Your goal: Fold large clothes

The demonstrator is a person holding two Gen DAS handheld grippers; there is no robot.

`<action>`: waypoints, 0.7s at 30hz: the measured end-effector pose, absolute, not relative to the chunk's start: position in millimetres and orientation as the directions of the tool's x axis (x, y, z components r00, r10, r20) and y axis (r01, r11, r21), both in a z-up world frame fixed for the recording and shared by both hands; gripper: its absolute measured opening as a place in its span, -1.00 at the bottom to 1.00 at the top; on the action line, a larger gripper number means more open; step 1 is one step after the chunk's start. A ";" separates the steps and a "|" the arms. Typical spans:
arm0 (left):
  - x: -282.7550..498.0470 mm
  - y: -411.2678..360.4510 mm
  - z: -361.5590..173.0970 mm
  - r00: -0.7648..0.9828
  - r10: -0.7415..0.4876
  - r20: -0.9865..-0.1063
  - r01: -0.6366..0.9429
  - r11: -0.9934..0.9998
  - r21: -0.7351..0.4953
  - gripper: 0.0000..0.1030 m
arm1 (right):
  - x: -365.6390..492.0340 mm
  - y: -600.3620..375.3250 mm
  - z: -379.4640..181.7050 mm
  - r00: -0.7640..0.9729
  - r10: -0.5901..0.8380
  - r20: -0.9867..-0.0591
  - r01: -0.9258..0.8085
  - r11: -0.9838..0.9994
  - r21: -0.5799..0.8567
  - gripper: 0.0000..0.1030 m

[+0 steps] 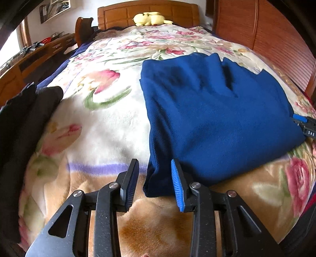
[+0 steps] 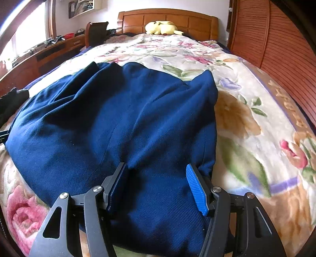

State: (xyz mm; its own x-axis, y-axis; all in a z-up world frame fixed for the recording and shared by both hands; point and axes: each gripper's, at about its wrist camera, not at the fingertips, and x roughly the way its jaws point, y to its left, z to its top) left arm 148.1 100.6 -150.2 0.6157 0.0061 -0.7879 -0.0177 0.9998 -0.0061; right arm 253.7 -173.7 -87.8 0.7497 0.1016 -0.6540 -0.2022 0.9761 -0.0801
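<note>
A dark blue garment (image 1: 213,116) lies folded in a rough rectangle on the floral blanket (image 1: 102,122). My left gripper (image 1: 155,168) is open, its fingers on either side of the garment's near left corner. In the right wrist view the same blue garment (image 2: 118,122) fills the middle. My right gripper (image 2: 156,170) is open wide over the garment's near right part, with cloth lying between and under its fingers. The right gripper's tip also shows at the right edge of the left wrist view (image 1: 304,122).
A black garment (image 1: 23,122) lies at the bed's left edge. A yellow plush toy (image 1: 150,18) sits by the wooden headboard (image 1: 148,11). A slatted wooden wardrobe (image 2: 276,43) stands on the right, a wooden desk (image 2: 49,53) with a chair on the left.
</note>
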 end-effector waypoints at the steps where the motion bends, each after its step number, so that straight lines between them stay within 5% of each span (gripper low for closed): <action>1: 148.2 99.7 -150.2 0.616 0.007 -0.787 -0.022 1.000 -0.008 -0.33 | 254.1 -174.1 -87.3 0.748 0.101 -0.656 -0.200 0.977 -0.078 0.22; 11: 140.8 93.0 -150.5 0.618 0.058 -0.784 -0.052 0.998 0.033 -0.33 | 237.2 -165.7 -57.8 0.786 0.213 -0.580 -0.236 0.971 0.038 0.23; 21: 138.7 90.8 -151.3 0.604 0.072 -0.793 -0.090 0.996 0.021 -0.33 | 215.0 -115.7 -56.4 0.792 0.319 -0.520 -0.383 0.924 -0.016 0.23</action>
State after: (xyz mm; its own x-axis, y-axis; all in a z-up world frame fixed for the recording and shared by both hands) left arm 138.7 90.8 -151.3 0.6044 0.0719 -0.7934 -0.0904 0.9957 0.0214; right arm 215.0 -115.7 -56.4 0.7924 0.3189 -0.5200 -0.3826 0.9238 -0.0164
